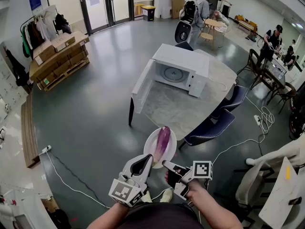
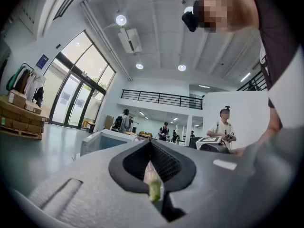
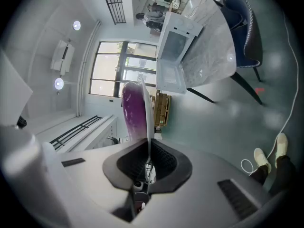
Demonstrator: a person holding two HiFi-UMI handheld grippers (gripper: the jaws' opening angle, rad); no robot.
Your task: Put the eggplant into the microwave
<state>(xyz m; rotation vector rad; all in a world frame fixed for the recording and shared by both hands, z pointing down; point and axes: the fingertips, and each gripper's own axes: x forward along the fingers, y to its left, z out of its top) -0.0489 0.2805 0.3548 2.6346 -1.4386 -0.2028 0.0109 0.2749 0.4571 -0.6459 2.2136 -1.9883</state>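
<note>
A purple eggplant (image 1: 162, 143) lies on a white plate (image 1: 148, 145) held in the air in front of me. My right gripper (image 1: 167, 164) is shut on the plate's near rim; in the right gripper view the plate (image 3: 146, 109) stands edge-on out of the jaws with the eggplant (image 3: 133, 109) against it. My left gripper (image 1: 147, 162) meets the eggplant's near end, shut on a thin pale piece with a green tip, seemingly the stem (image 2: 153, 183). The white microwave (image 1: 180, 69) stands on the table with its door (image 1: 141, 86) swung open.
The marble-topped table (image 1: 186, 109) is ahead, with dark blue chairs (image 1: 209, 128) at its right side. Cables (image 1: 66, 182) run over the grey floor. Stacked cartons on pallets (image 1: 57, 56) are far left. People sit and stand at tables (image 1: 279, 66) at the back right.
</note>
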